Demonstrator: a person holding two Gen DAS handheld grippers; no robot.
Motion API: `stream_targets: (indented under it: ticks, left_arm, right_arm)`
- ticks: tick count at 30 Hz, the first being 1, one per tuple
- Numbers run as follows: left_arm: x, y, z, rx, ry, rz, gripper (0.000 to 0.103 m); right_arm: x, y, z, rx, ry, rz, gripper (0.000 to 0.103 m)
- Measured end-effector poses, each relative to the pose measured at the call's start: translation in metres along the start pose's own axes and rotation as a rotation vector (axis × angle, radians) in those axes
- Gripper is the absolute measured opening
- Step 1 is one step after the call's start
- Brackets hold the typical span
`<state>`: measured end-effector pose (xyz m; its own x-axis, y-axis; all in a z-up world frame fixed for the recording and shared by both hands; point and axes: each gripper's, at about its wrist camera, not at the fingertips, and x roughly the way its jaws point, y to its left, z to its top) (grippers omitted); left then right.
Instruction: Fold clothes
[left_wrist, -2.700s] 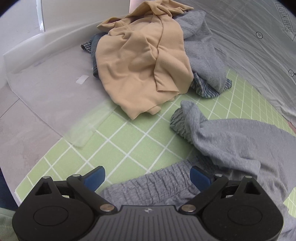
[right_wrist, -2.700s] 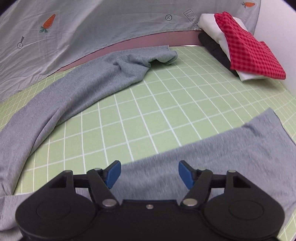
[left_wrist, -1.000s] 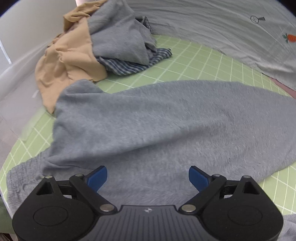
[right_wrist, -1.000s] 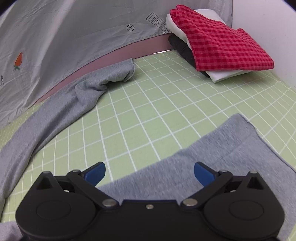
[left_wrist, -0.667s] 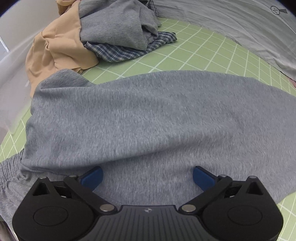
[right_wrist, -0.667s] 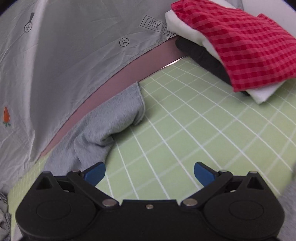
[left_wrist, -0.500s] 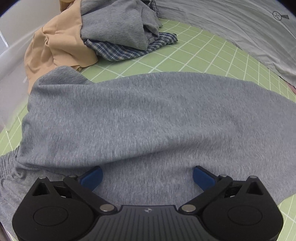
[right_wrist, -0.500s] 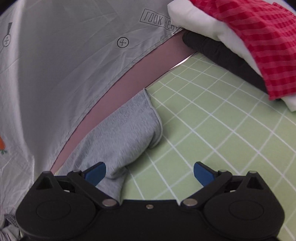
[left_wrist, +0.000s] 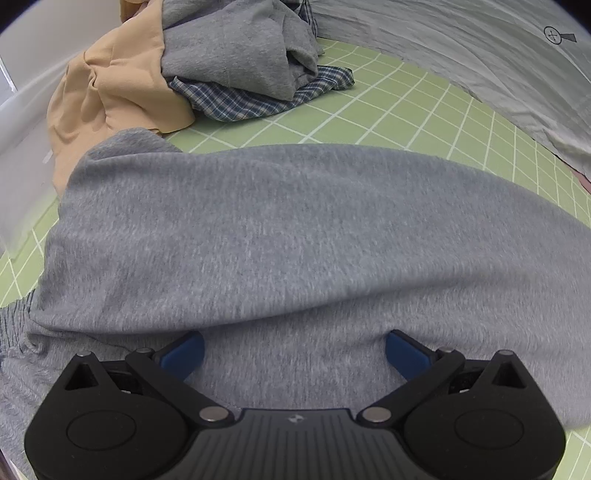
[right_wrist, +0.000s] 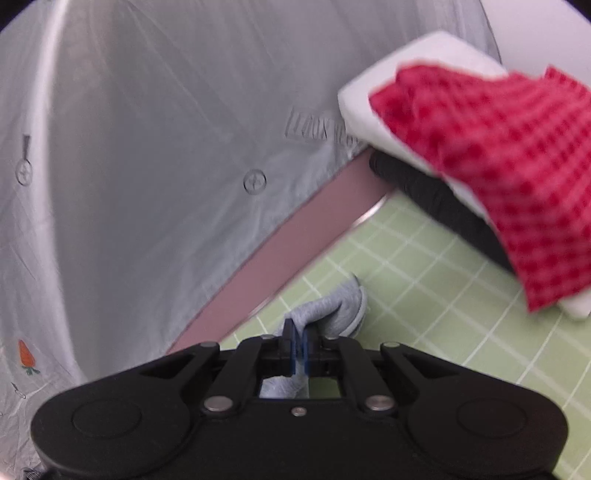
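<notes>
Grey sweatpants (left_wrist: 295, 236) lie spread over the green grid mat (left_wrist: 461, 125) in the left wrist view, their elastic waistband at the lower left. My left gripper (left_wrist: 294, 349) is open and rests low over the grey fabric, holding nothing. In the right wrist view my right gripper (right_wrist: 299, 341) is shut on the cuff end of a grey pant leg (right_wrist: 334, 308), lifted a little off the mat near the back edge.
A pile of unfolded clothes lies at the back left: tan garment (left_wrist: 110, 88), grey garment (left_wrist: 236, 48), blue plaid cloth (left_wrist: 258, 99). A folded stack with a red checked cloth (right_wrist: 509, 166) on top stands at the back right. A grey printed sheet (right_wrist: 147, 166) hangs behind the mat.
My right gripper has moved forward to the pant leg's cuff and shut on it. My left gripper has stayed open over the sweatpants, shifting only slightly.
</notes>
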<state>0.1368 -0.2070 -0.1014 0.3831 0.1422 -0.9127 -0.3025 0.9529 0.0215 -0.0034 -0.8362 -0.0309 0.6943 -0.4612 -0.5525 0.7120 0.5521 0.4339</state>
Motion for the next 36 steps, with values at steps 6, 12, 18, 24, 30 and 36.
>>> stream_targets:
  ticks: [6, 12, 18, 24, 30, 36]
  left_arm:
    - [-0.001, -0.001, 0.002, -0.001, -0.002, 0.000, 0.103]
    - [-0.001, -0.003, -0.001, -0.003, -0.013, 0.000, 0.103]
    - [-0.002, -0.005, -0.002, -0.009, -0.024, 0.003, 0.103]
    - [-0.002, -0.006, -0.002, -0.007, -0.026, 0.003, 0.103]
    - [-0.003, -0.005, -0.003, -0.013, -0.035, 0.005, 0.103]
    - [-0.003, -0.005, -0.002, -0.014, -0.038, 0.006, 0.103]
  right_arm:
    - [-0.012, 0.040, 0.027, -0.247, -0.073, -0.006, 0.009]
    - [0.018, 0.041, -0.004, -0.159, 0.084, 0.098, 0.048]
    - [0.009, -0.019, -0.036, 0.132, 0.122, 0.010, 0.032]
    - [0.026, -0.019, -0.048, 0.035, 0.159, 0.005, 0.018]
    - [0.073, -0.005, -0.037, 0.017, 0.186, 0.001, 0.024]
    - [0.096, -0.010, -0.034, 0.044, 0.227, 0.018, 0.002]
